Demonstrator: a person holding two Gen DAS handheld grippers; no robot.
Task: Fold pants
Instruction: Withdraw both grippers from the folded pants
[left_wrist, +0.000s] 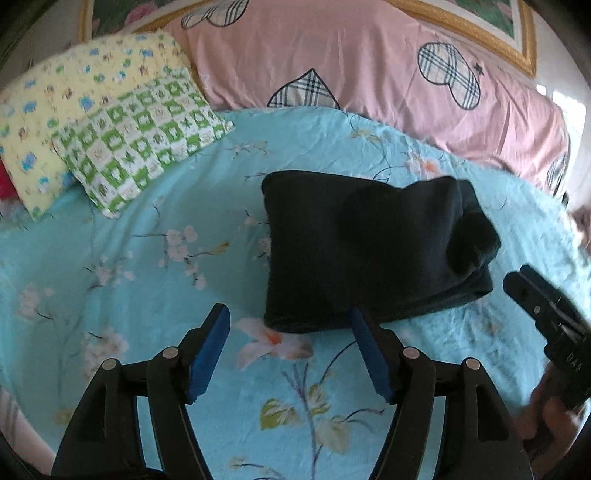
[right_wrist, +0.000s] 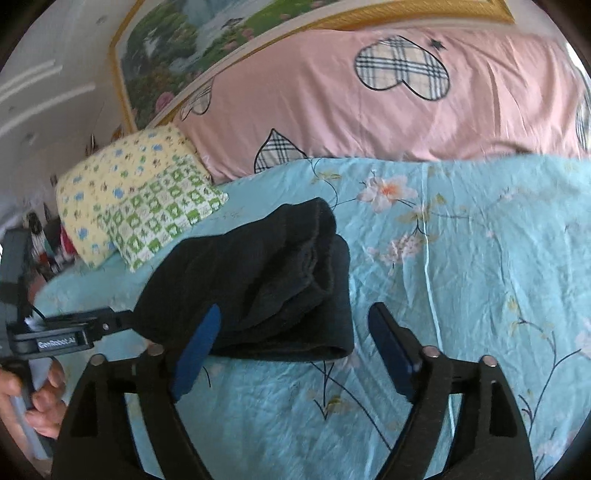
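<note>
jaws of left gripper (left_wrist: 290, 317) and right gripper (right_wrist: 295, 317) both spread, empty, near folded pants (left_wrist: 369, 251), inner layers hidden

Both cameras ride on hand-held tools and look forward and down along their fingers, close over the bed (left_wrist: 129, 258). The left view faces the folded pants (left_wrist: 369, 251) from their left front, the right view from their right. Both share the pants, the pillows (right_wrist: 122, 199) and the pink quilt (right_wrist: 332, 103).
</note>
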